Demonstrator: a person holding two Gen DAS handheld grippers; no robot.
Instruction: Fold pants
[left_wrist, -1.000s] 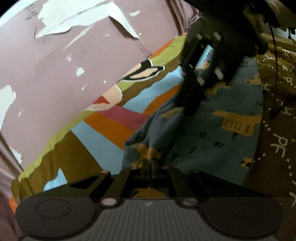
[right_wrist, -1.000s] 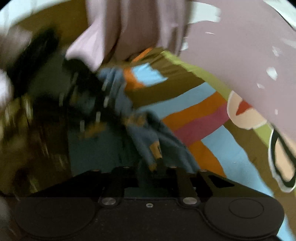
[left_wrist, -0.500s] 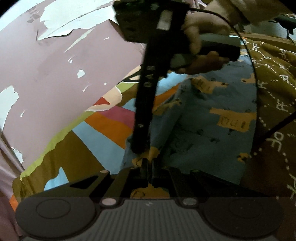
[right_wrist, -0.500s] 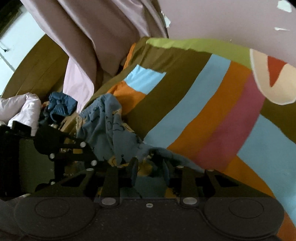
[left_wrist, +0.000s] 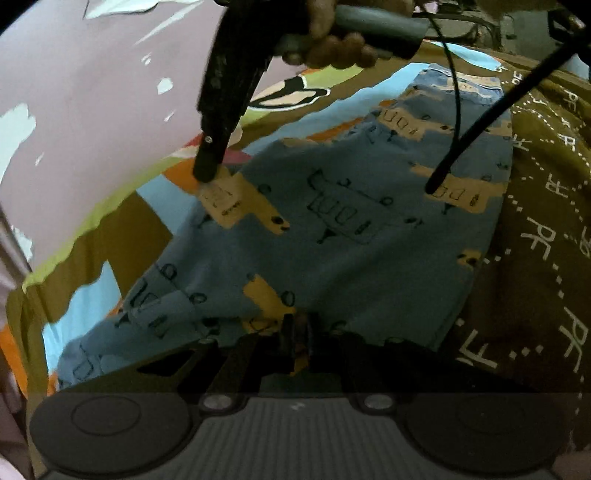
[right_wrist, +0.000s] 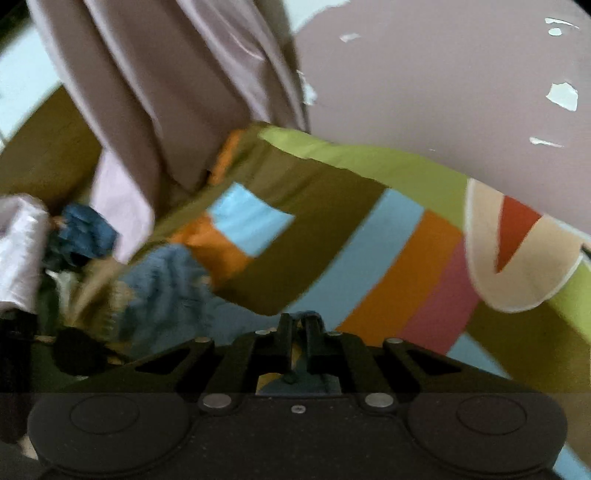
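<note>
The pants (left_wrist: 332, 236) are blue with tan patches and black line drawings, spread over the striped bedsheet (left_wrist: 147, 195). My left gripper (left_wrist: 300, 334) is shut on the near edge of the pants. My right gripper (left_wrist: 208, 173) shows in the left wrist view, its tip pinching a tan corner of the pants at the far left. In the right wrist view my right gripper (right_wrist: 299, 325) is shut on a fold of the blue cloth (right_wrist: 308, 315), and more of the pants (right_wrist: 166, 288) trails off to the left.
A pink peeling wall (left_wrist: 92, 92) borders the bed. A brown printed blanket (left_wrist: 535, 258) lies right of the pants. A pale curtain (right_wrist: 166, 92) hangs at the bed's end, with a heap of clothes (right_wrist: 74, 236) below it. A black cable (left_wrist: 480, 122) crosses above the pants.
The right gripper closed on the pants edge and pulled away from the left gripper. The bunched pants now lie stretched out flat between the two grippers.
</note>
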